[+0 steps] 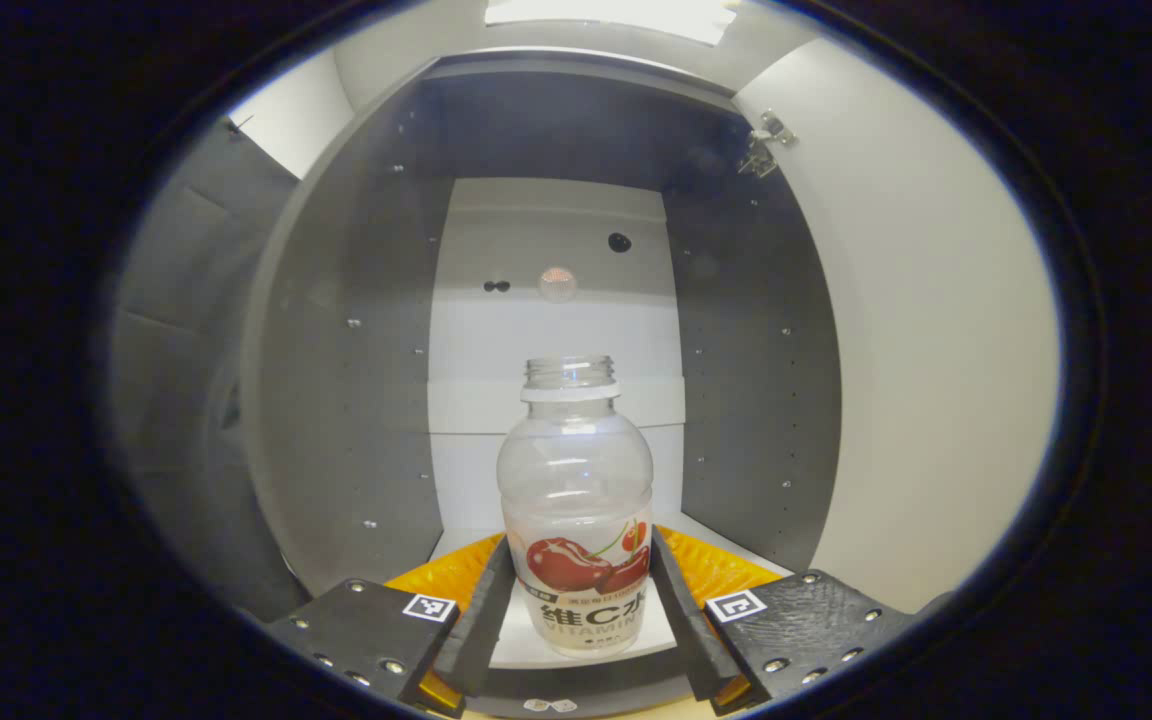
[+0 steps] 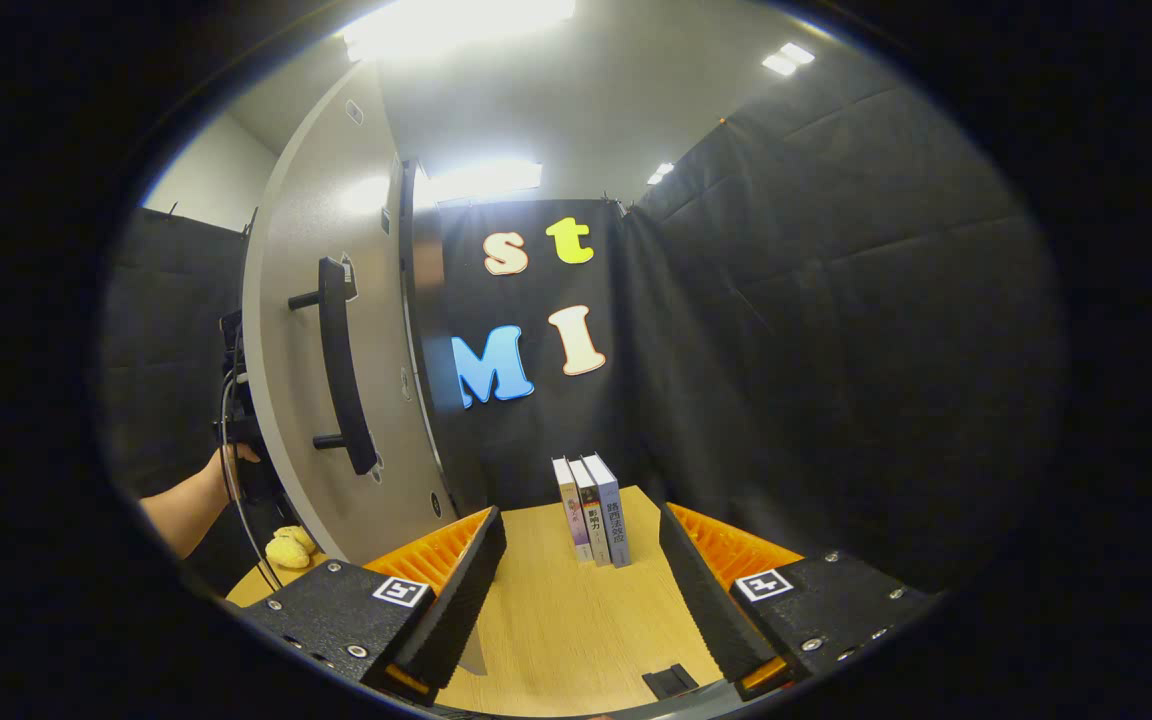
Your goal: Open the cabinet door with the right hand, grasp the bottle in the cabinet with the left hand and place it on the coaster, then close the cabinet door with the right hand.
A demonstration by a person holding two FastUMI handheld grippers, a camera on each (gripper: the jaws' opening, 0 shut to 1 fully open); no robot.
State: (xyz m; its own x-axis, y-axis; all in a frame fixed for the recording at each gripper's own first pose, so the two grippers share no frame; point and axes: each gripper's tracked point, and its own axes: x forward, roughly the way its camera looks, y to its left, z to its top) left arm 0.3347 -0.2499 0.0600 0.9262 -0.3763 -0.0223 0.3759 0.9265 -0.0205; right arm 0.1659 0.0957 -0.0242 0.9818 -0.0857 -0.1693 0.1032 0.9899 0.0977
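A clear, capless bottle (image 1: 576,500) with a cherry label stands upright on the white floor of the open cabinet (image 1: 356,400). My left gripper (image 1: 576,600) reaches into the cabinet, and its two fingers lie against the bottle's left and right sides at label height. The cabinet door (image 2: 306,330) is swung open, with its long dark handle (image 2: 341,370) facing the right gripper view. My right gripper (image 2: 576,590) hovers open over the wooden table (image 2: 556,620), to the right of the door, holding nothing.
The inner face of the open door (image 1: 936,380) stands close on the right of the left gripper. Three upright books (image 2: 593,510) stand at the table's back. A small yellow item (image 2: 288,548) lies near a person's forearm (image 2: 181,510) beyond the door. A small black piece (image 2: 669,681) sits on the table's near edge.
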